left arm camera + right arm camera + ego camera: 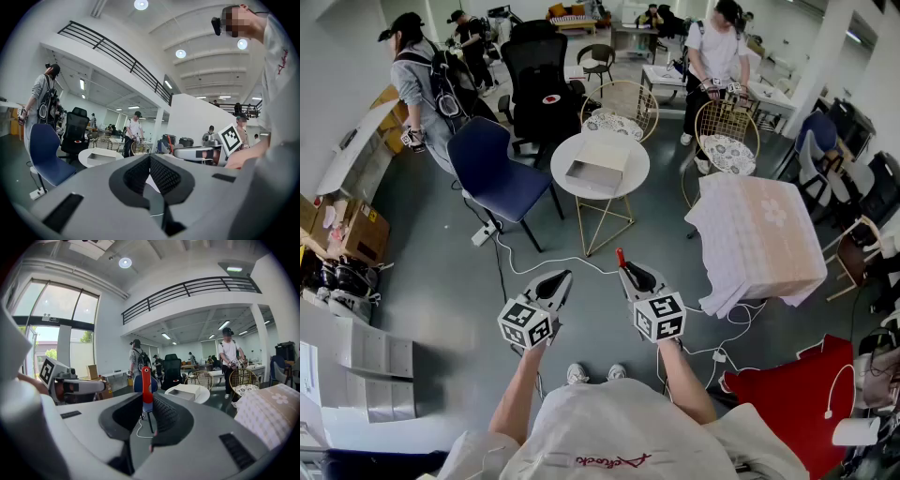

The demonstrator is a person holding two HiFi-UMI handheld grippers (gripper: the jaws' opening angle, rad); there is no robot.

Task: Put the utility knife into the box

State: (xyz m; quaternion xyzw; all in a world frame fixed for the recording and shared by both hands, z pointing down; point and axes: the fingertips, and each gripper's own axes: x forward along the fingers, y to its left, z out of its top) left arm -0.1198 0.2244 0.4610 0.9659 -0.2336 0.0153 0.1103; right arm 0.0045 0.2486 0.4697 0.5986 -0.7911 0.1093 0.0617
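A red utility knife [146, 380] stands upright between the pads of my right gripper [146, 398], which is shut on it. In the head view its red tip [620, 255] pokes out beyond the right gripper [625, 269]. My left gripper [563, 276] hangs beside it, jaws shut with nothing between them [150, 158]. The open white box [598, 167] sits on a small round white table [567, 150] a good way ahead of both grippers. The box also shows in the right gripper view [186, 391] and in the left gripper view [104, 155].
A blue chair [492, 169] stands left of the round table, a black office chair [542, 89] and wire chairs [623, 108] behind it. A cloth-covered table [764, 239] is at the right. Cables [534, 262] cross the grey floor. Cardboard boxes [352, 230] lie far left. People stand at the back.
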